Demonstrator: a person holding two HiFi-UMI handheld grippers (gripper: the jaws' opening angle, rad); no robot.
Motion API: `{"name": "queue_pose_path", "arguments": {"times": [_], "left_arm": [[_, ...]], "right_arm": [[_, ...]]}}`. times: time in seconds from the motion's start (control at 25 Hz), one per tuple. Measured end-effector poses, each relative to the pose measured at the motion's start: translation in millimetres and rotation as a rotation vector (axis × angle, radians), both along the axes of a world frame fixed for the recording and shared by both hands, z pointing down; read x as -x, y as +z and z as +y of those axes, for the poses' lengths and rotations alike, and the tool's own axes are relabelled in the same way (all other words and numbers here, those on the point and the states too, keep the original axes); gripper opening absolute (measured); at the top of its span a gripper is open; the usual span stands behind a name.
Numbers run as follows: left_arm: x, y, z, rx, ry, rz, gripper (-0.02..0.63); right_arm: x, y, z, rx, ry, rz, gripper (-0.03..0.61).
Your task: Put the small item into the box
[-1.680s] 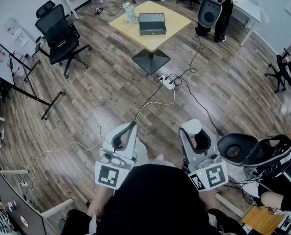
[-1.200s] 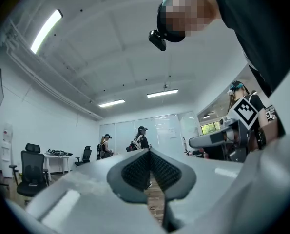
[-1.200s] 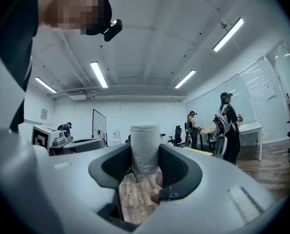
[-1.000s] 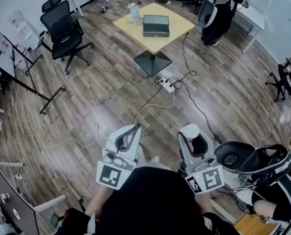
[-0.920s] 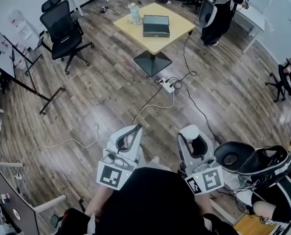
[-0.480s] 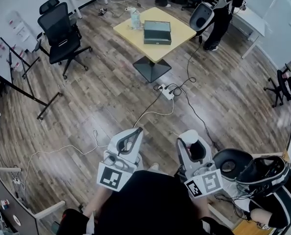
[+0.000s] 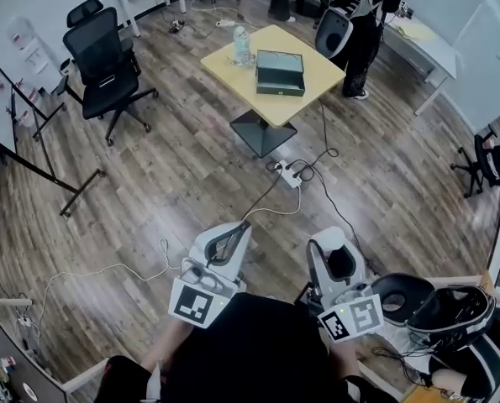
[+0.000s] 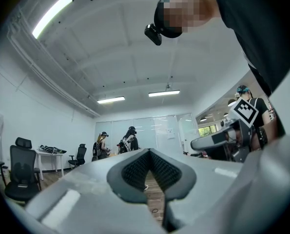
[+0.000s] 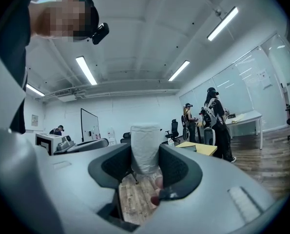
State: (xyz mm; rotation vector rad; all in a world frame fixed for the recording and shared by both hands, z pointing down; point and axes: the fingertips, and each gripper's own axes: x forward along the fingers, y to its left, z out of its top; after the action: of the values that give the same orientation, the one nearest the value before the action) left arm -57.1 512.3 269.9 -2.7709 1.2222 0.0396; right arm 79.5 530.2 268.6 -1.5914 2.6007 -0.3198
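The left tongs point(image 7: 235, 232) were pressed together, holding nothing. Well ahead, the dark box point(image 7: 280, 61) sat on the yellow worktop point(image 7: 317, 78). The right tongs point(image 7: 334, 246) were clamped on the small white item point(image 9: 145, 145), far from the box.

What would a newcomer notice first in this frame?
The right tongs, low in the head view, grip a small white item, while the left tongs beside them are shut and empty. Far across the wood floor, a dark box sits on a yellow table.
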Motion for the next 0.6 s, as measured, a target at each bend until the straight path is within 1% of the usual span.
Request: {"name": "queue_pose_path", "arguments": {"times": [0.12, 0.4, 0.48, 0.6], "left_arm": [[25.6, -0.7, -18.3, 0.009, -0.016, 0.006, 0.002], [96.4, -2.2, -58.2, -0.004, -0.077, 0.038, 0.002], [108.1, -1.3, -66.1, -0.001, -0.082, 0.059, 0.002], [112.7, 0.7, -74.0, 0.003, -0.06, 0.083, 0.002]], "right_arm": [[21.0, 0.5, -21.6, 0.002, 0.003, -0.01, 0.179], [79.1, 0.7, -57.4, -0.014, -0.005, -0.013, 0.179], [89.0, 0.2, -63.6, -0.016, -0.001, -0.007, 0.179], [95.4, 2.4, -70.7, -0.01, 0.006, 0.004, 0.179]]}}
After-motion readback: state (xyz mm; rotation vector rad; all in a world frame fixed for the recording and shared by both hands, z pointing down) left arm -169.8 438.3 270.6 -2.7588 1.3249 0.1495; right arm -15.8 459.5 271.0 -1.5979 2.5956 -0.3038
